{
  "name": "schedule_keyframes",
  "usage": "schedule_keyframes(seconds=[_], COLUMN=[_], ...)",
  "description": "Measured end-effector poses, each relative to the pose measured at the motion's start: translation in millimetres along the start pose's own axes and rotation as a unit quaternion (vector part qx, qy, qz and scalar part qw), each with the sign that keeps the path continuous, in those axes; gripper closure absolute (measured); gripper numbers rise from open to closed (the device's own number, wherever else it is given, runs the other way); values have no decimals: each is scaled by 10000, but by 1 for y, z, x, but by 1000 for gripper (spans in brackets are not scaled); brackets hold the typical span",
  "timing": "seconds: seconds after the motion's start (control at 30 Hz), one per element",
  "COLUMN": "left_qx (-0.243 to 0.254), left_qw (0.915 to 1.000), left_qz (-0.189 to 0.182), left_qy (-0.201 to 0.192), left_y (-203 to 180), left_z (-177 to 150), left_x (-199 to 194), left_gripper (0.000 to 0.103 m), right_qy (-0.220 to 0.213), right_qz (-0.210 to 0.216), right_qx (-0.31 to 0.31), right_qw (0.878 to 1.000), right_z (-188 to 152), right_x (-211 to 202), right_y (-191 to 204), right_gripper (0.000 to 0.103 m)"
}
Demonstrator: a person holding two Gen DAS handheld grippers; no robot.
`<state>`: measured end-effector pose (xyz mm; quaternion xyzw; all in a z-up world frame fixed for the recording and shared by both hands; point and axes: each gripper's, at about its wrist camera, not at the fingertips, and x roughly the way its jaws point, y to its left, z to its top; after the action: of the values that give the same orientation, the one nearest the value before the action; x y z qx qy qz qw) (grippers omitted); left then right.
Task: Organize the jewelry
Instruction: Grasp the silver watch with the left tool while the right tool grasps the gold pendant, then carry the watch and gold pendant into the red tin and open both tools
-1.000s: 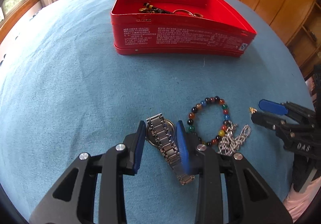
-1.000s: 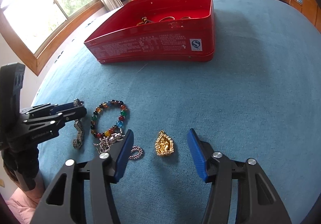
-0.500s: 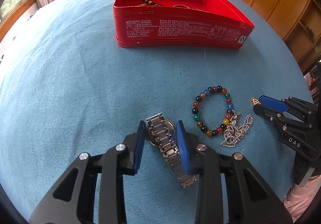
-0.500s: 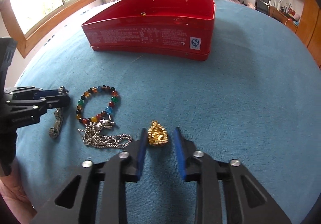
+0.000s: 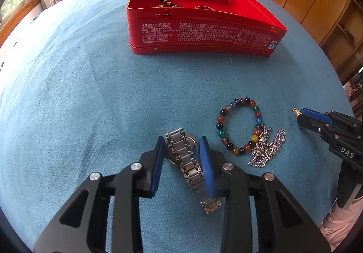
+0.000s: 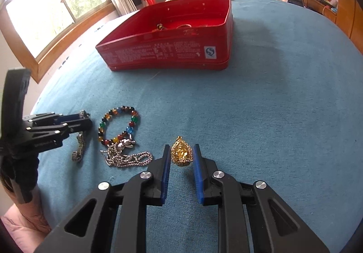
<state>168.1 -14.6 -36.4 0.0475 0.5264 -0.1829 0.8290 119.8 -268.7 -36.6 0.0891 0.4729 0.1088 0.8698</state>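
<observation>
Right hand-held gripper (image 6: 181,153) clamps gold pendant (image 6: 181,154)

Black tongs (image 6: 181,153) w/ blue pads (image 6: 166,173); silver screws; pink sleeve (image 6: 25,223).

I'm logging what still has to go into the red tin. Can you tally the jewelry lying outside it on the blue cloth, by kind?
Metal-band watch: 1
Multicoloured bead bracelet: 1
Silver chain: 1
Gold pendant: 1
Total: 4

A few pieces already lie in the red tin, too hidden to count.
</observation>
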Motion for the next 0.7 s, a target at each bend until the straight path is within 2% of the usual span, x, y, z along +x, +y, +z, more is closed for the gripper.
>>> schedule_keyframes(seconds=[0.2, 0.37, 0.53, 0.7], left_qx=[-66, -75, -175, -257], left_qw=[9998, 9987, 9975, 9941], left_qz=[-40, -34, -43, -109], left_qy=[-171, -501, -690, -1047], left_y=[1, -2, -1, -3], left_z=[2, 12, 36, 73], left_x=[-14, -39, -56, -77], left_gripper=[73, 73, 73, 73], right_qy=[-78, -280, -550, -721], right_qz=[38, 41, 40, 147], right_qx=[96, 0, -141, -282], right_qw=[9999, 9996, 9984, 9969], right_z=[5, 19, 44, 80], right_x=[-12, -31, -51, -55], right_y=[-6, -1, 7, 16], right_gripper=[84, 84, 84, 84])
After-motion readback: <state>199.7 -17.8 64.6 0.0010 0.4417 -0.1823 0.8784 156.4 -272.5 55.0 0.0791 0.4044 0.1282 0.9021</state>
